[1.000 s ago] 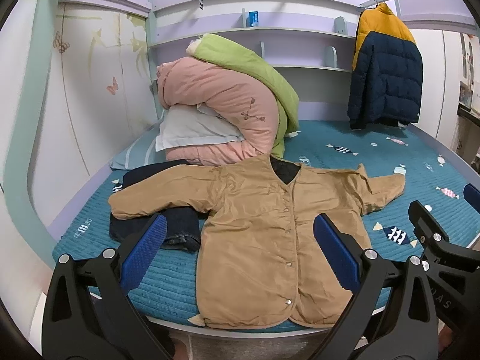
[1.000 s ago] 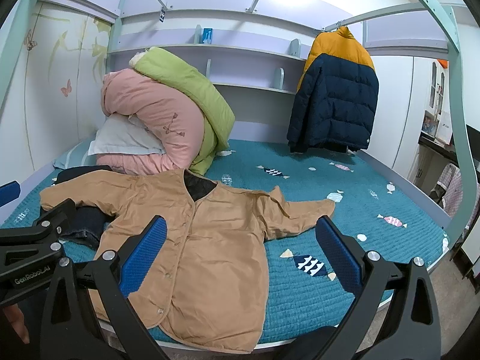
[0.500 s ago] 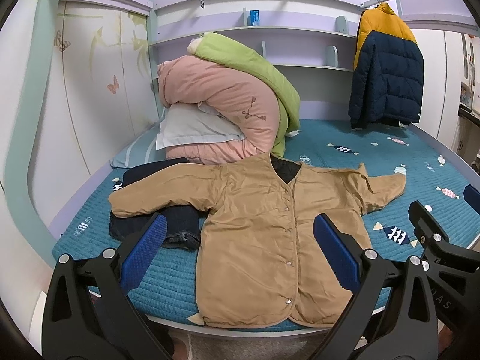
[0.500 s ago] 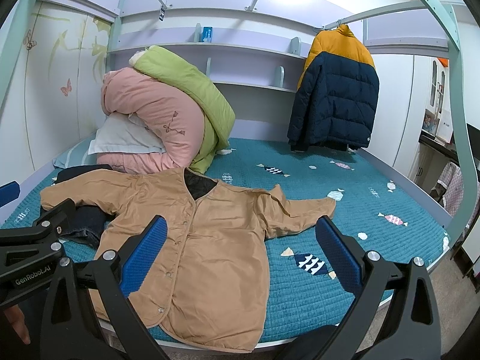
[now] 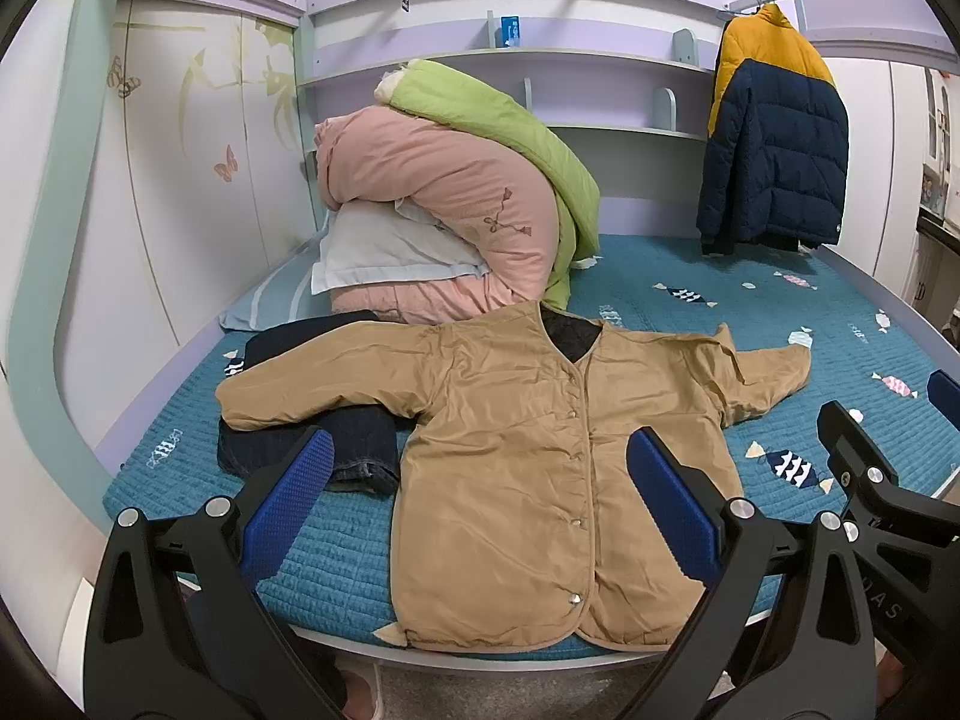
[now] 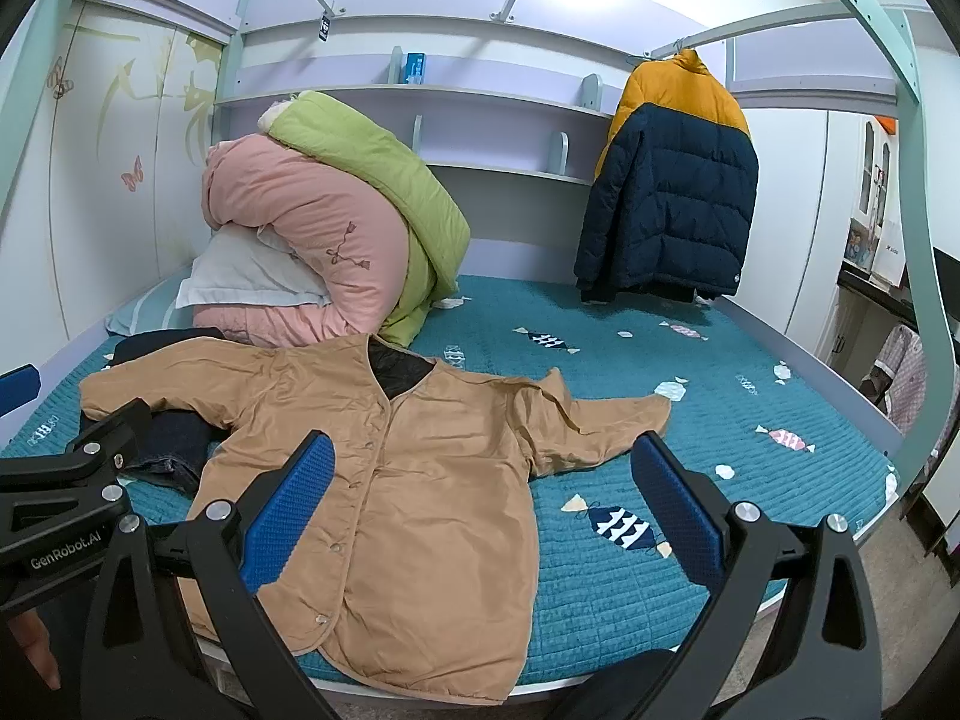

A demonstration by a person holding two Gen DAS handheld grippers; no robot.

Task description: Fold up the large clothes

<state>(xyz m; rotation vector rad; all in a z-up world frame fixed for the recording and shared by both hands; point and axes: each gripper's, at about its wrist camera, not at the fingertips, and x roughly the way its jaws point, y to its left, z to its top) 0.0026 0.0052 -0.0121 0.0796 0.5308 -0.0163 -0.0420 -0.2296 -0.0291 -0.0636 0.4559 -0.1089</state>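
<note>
Change: almost nothing has moved since the earlier frames; you hold both grippers steady.
Jacket: the tan jacket point(image 5: 528, 450) lies flat, buttoned, sleeves out, at the near edge of the bed point(image 5: 660, 300).
Left gripper point(image 5: 480, 504): jaws spread, empty, hovering above the hem.
Right gripper point(image 6: 480, 504): jaws spread, empty.
Progress: no fold made yet; sleeves and body all remain.

A home bedroom, likely a child's: a bed point(image 5: 690, 294) with a teal fish-print cover, rolled quilts point(image 5: 444, 204) and a pillow point(image 5: 378, 252), lilac shelves point(image 6: 480, 102), butterfly decals point(image 5: 225, 163) on the wall, and a coat point(image 6: 672, 180) hanging from a rail.
</note>
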